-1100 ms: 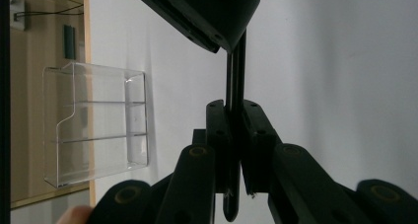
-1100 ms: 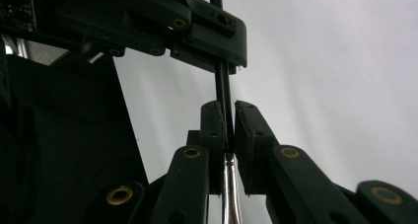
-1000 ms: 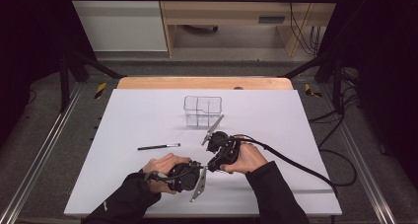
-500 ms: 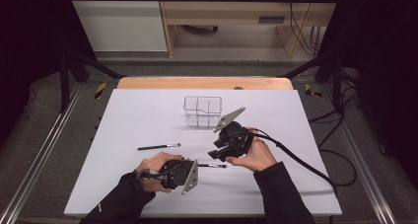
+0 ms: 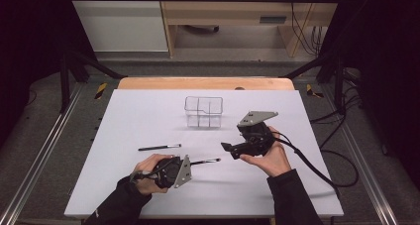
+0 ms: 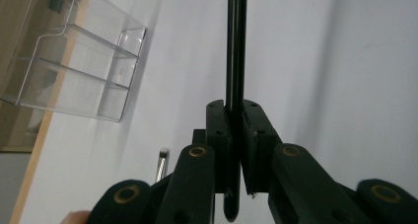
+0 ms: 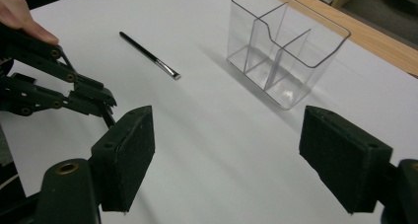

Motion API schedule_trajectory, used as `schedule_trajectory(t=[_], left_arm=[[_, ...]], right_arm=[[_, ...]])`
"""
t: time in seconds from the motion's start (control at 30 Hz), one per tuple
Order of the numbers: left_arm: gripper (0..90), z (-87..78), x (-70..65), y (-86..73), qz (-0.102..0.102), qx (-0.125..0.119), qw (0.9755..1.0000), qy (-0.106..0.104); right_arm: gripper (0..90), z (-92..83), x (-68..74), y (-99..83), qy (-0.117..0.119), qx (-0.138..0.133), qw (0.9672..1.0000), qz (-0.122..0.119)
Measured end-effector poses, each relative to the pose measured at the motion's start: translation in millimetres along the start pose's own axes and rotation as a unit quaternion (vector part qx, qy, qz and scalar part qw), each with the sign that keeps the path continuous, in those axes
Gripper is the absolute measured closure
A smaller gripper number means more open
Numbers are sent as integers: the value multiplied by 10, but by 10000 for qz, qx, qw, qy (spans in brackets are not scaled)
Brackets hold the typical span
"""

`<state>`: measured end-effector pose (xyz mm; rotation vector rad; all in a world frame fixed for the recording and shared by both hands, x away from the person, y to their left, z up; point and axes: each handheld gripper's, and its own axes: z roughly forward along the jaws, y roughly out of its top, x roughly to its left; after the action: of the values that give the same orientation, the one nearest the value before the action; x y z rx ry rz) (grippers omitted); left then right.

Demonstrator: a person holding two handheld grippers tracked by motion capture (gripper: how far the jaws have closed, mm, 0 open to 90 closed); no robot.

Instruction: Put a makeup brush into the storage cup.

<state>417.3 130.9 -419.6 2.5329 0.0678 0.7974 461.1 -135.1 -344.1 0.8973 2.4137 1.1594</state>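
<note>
My left gripper [image 5: 191, 164] lies low near the front of the white table [image 5: 148, 111], shut on a thin black brush [image 5: 207, 161] that sticks out to the right. In the left gripper view the brush handle [image 6: 235, 56] runs straight up from between the shut jaws of the left gripper [image 6: 235, 135]. My right gripper [image 5: 232, 144] hovers to the right of the brush tip, open and holding nothing. Its pads [image 7: 125, 155] stand wide apart around the right gripper's [image 7: 231, 160] bare middle. A second black brush [image 5: 159, 147] [image 7: 148, 55] lies on the table.
A clear plastic organizer with several compartments [image 5: 203, 111] [image 7: 286, 51] [image 6: 74, 71] stands at the middle back of the table. The wooden edge [image 5: 205, 83] runs behind it. The right gripper's cable [image 5: 317, 170] trails off the table's right side.
The right gripper has drawn back to the right and away from the left gripper. The held brush stays in the left gripper, which shifted a little left.
</note>
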Motion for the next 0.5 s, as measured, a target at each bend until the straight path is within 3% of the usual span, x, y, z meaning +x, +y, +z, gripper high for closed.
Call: schedule_trajectory(t=[0.2, 0.27, 0.3, 0.4, 0.43, 0.5], left_arm=[[829, 0, 13, -80, -530, -126, 9985, -24], [829, -2, 16, -88, -603, -144, 9981, -37], [829, -4, 24, -109, -797, -210, 9966, -48], [829, -4, 32, -122, -930, -230, 9954, -45], [829, 5, 40, -138, -1107, -269, 9935, -46], [829, 10, 42, -149, -1236, -288, 9919, -16]], right_arm=[[165, -58, -59, -143, -151, -233, 9994, 206], [143, -73, -73, -196, -180, -315, 9989, 307], [136, -83, -80, -234, -212, -360, 9984, 371], [130, -92, -82, -275, -234, -440, 9978, 446], [119, -97, -80, -318, -215, -510, 9972, 507], [111, -95, -72, -348, -196, -543, 9968, 558]])
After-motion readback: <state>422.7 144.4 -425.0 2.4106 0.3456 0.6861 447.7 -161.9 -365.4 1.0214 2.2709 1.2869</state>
